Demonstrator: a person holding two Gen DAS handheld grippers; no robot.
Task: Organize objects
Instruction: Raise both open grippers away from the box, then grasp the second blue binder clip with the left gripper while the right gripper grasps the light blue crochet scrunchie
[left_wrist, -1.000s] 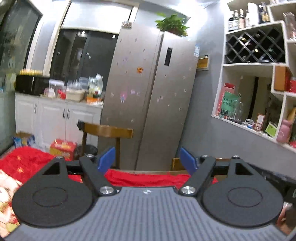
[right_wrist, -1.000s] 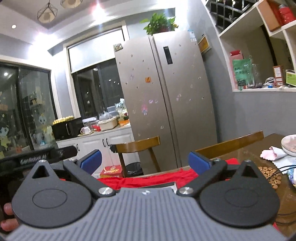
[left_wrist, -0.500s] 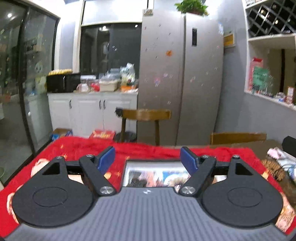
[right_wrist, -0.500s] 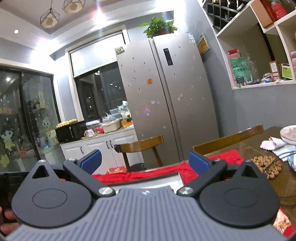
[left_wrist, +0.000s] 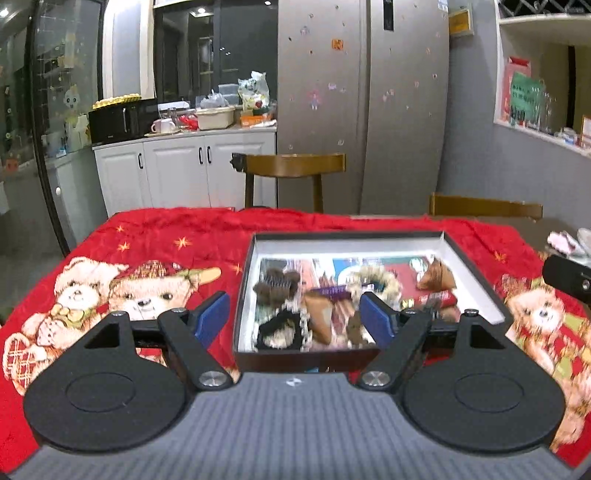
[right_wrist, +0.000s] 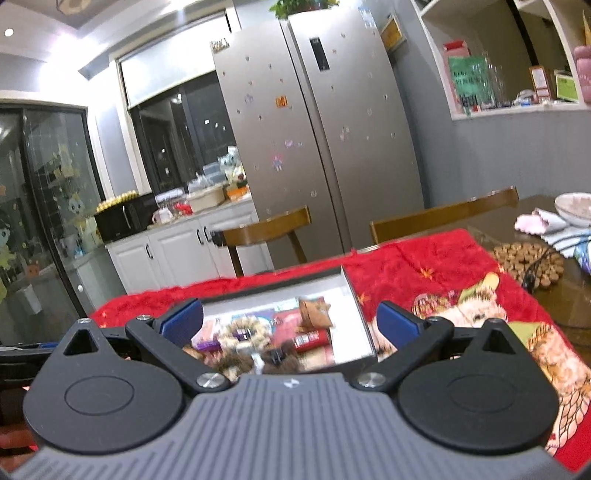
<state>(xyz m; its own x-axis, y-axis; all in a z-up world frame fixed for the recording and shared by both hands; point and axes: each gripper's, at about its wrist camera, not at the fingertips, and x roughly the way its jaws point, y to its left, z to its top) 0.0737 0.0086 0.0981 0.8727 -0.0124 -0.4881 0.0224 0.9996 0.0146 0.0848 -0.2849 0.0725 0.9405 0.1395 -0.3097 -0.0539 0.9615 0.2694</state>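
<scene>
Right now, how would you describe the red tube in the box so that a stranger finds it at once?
On the red teddy-bear blanket lies a shallow black box with a white inside. Near its right wall lies the small red cylindrical tube, below a brown pyramid-shaped packet; it alone is smooth and red among furry hair ties.

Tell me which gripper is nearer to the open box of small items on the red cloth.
Left, narrowly. The left gripper hovers open above the box near edge. The right gripper hovers open over the same edge, slightly farther back.

Table (right_wrist: 546, 218) with red bear-print cloth (left_wrist: 155, 240)
Directly on cloth: open black box (left_wrist: 476, 273) holding small items.
</scene>
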